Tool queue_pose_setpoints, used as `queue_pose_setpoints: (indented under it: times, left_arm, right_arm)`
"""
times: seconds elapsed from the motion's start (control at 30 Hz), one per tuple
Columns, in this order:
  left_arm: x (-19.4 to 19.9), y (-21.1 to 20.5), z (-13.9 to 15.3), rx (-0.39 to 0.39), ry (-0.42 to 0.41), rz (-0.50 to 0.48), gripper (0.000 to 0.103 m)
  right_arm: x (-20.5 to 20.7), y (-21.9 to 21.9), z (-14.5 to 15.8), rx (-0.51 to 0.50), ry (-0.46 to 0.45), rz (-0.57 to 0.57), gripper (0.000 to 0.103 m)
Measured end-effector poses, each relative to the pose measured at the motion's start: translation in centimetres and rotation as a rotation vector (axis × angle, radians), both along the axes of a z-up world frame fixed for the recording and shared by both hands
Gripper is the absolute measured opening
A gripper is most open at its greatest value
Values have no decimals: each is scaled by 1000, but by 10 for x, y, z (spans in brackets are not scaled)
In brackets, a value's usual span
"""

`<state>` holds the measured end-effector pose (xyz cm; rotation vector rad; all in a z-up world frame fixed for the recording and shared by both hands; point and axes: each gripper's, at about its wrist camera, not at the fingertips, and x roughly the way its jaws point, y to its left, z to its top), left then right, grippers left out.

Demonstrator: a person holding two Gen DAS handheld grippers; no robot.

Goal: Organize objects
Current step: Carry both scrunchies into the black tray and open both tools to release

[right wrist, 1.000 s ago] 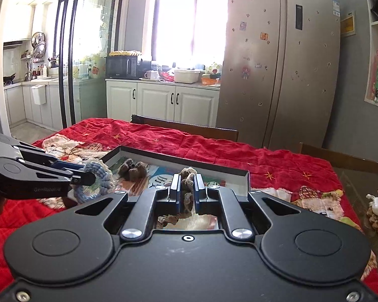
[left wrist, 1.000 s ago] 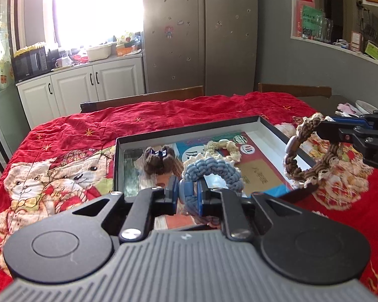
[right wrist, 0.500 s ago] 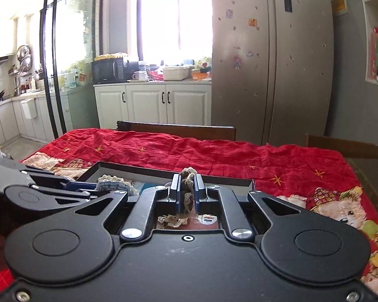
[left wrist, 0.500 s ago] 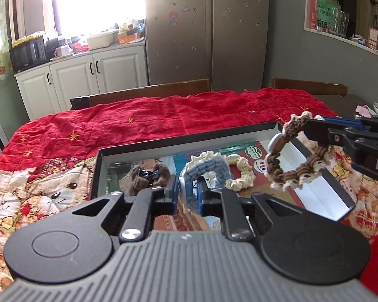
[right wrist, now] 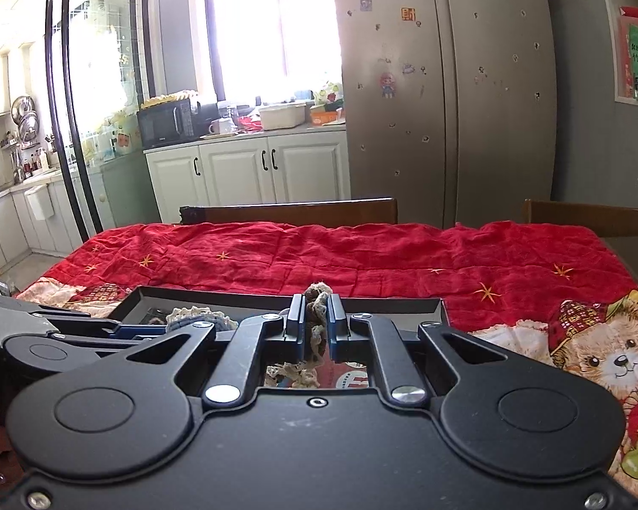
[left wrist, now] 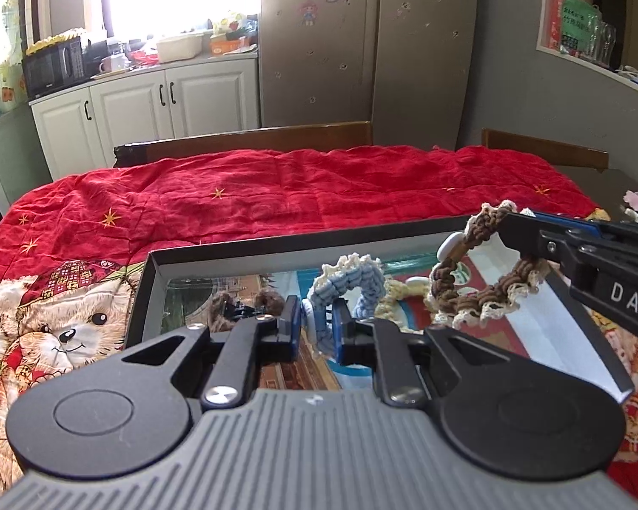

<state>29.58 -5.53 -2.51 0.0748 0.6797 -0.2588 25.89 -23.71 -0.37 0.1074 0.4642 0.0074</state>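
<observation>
Over the box (left wrist: 157, 293), my left gripper (left wrist: 315, 328) pinches the blue scrunchie (left wrist: 353, 280), my right gripper (right wrist: 315, 318) the brown scrunchie (left wrist: 480, 293); both look soft, light, best gripped across the band.

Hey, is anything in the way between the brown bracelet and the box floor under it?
Nothing visible. The brown bracelet, clamped in the right gripper, hangs above bare box floor; the cream bracelet lies just left of it.

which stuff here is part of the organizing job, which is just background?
In play: blue scrunchie in left tongs; brown scrunchie in right tongs; box; cream scrunchie; brown hair clip.

Background: red quilt; fridge; microwave; cabinets.
</observation>
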Motion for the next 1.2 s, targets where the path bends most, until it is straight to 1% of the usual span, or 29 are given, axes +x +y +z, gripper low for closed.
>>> queue_pose_setpoints:
  times: [0.17, 0.47, 0.63, 0.7, 1.0, 1.07, 1.13, 1.2]
  left_arm:
    - [11, 0, -9, 2, 21, 17, 18]
    - [19, -2, -21, 21, 43, 23, 19]
    - [21, -3, -23, 28, 49, 23, 21]
    - [22, -4, -24, 33, 51, 25, 22]
    - [22, -6, -27, 50, 55, 26, 31]
    - [22, -6, -28, 50, 58, 29, 38]
    - [23, -6, -28, 53, 59, 30, 41]
    - [23, -6, -29, 56, 59, 31, 41]
  right_arm:
    - [12, -5, -15, 38, 20, 1, 10]
    - [28, -17, -37, 69, 94, -24, 10]
    - [30, -22, -42, 98, 112, -28, 10]
    - [31, -21, -42, 92, 117, -31, 10]
    - [38, -14, -43, 45, 174, -43, 11]
    - [40, -13, -44, 42, 186, -46, 11]
    - [41, -12, -44, 41, 195, -49, 12]
    - [42, -13, -45, 44, 202, -50, 14]
